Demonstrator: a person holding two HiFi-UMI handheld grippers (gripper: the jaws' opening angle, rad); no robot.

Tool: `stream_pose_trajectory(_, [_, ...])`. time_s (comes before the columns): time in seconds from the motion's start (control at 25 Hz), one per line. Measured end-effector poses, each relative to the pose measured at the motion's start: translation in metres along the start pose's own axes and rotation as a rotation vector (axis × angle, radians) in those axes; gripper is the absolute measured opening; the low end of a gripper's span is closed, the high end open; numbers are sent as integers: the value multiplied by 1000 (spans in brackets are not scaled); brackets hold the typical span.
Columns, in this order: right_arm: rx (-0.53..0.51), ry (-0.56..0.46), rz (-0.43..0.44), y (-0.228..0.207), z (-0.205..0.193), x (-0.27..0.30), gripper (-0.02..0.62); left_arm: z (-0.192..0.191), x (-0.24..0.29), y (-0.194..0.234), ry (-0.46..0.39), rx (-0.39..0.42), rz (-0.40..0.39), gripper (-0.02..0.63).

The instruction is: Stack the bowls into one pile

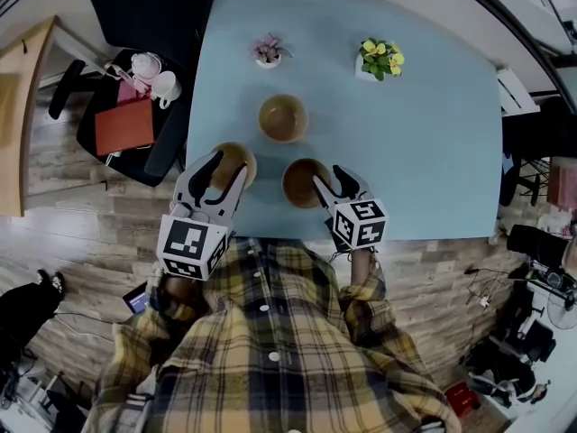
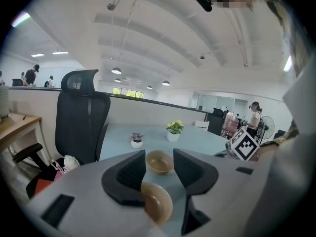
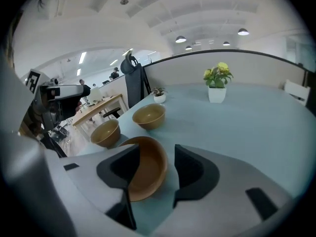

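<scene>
Between the parted jaws of the right tongs (image 3: 157,154), the rim of the nearest bowl (image 3: 147,177), apparently not yet pinched. Could tip or skid if clamped on that thin wall alone. Just under the left jaw of the left tongs (image 2: 159,157), likewise spread wide and empty, a second bowl (image 2: 158,202) near the table (image 1: 433,152) edge; easily knocked off. Beyond both tongs, a third bowl (image 1: 283,118), well apart.

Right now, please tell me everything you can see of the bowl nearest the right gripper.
The bowl is round, plain tan-brown, smooth, empty. It stands upright on the light blue table near the person's edge, apart from the other two bowls. Its rim lies between the right gripper's open jaws; contact cannot be told.
</scene>
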State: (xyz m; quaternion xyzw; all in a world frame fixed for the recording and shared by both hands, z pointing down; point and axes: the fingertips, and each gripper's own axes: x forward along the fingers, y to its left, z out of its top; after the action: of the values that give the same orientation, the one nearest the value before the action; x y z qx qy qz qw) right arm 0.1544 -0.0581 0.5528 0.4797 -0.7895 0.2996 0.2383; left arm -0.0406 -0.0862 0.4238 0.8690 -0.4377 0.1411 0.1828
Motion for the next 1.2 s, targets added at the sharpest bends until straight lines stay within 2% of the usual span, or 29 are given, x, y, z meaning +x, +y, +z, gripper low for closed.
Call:
stream_pose_trajectory(0.32, [201,16,79,-5,-20,11,216,0,5,-6,2,5,-2,163])
stream_pose_trajectory(0.48, [258,26,95,-9,-25,14,179,1,7,-8,-2,7,3,161])
stream_pose_trajectory(0.72, [236,26,62,-14,-27,11,32,2,4,-6,-10,8,20,160])
stream_pose_trajectory(1.2, [186,-43,75,-11,-2,6,20,3,-1,-2,-21,2,41,158])
